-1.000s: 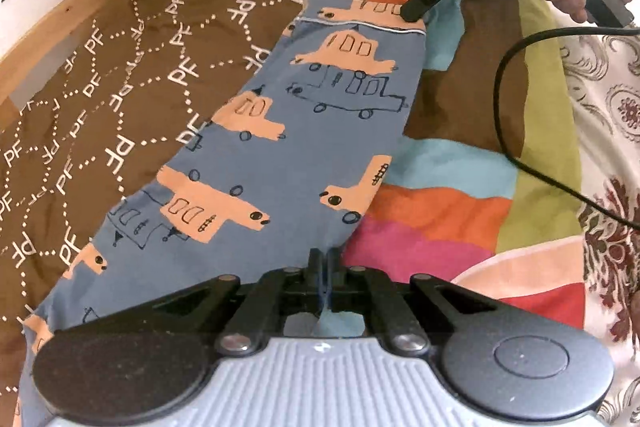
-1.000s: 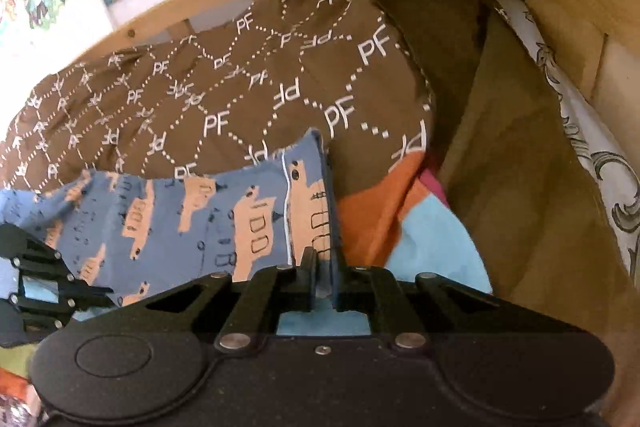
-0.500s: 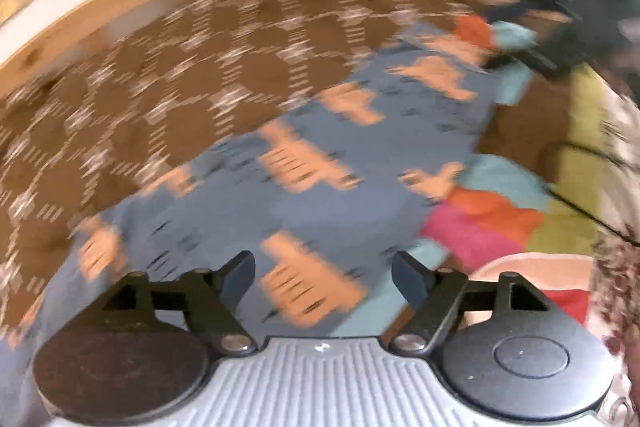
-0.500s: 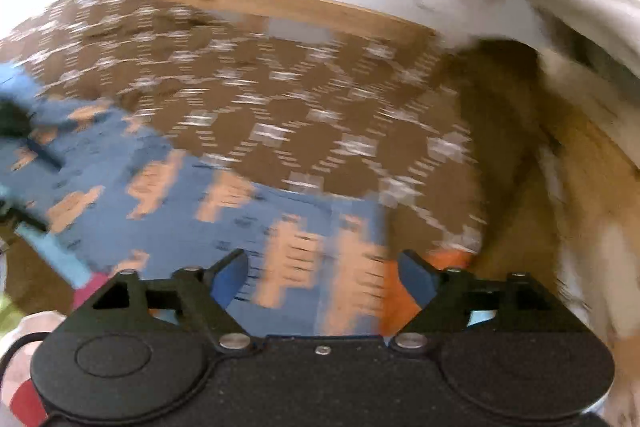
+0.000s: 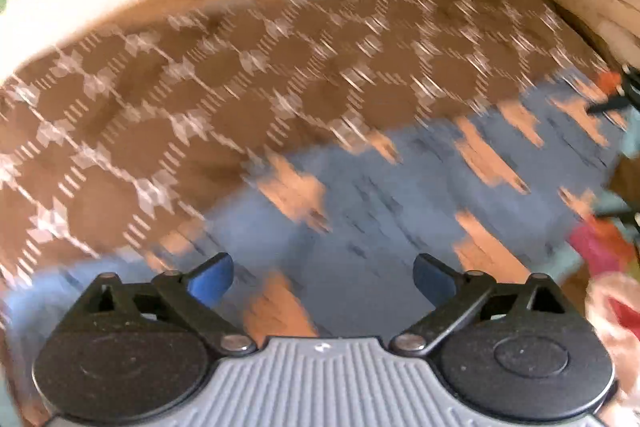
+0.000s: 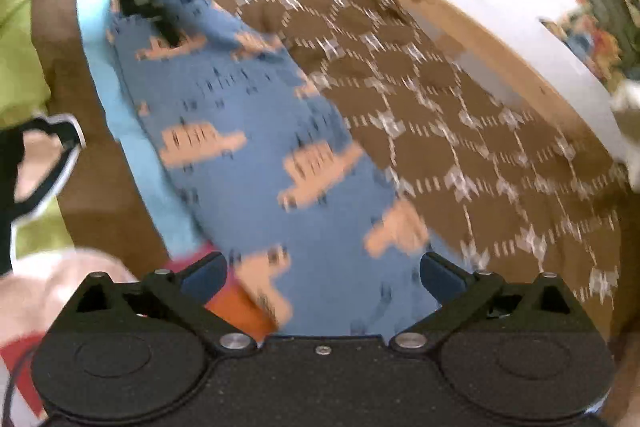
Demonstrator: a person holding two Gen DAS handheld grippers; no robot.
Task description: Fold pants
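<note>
Both tongs, left (image 5: 323,277) and right (image 6: 322,277), have let go of the pants (image 6: 256,155) and gape wide; only the right view shows the far tongs.

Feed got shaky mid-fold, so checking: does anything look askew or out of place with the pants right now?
Nothing stands out. The blue car-print pants lie flat in one long strip across the brown patterned quilt, both claws open above them. Motion blur hides fine wrinkles.
</note>
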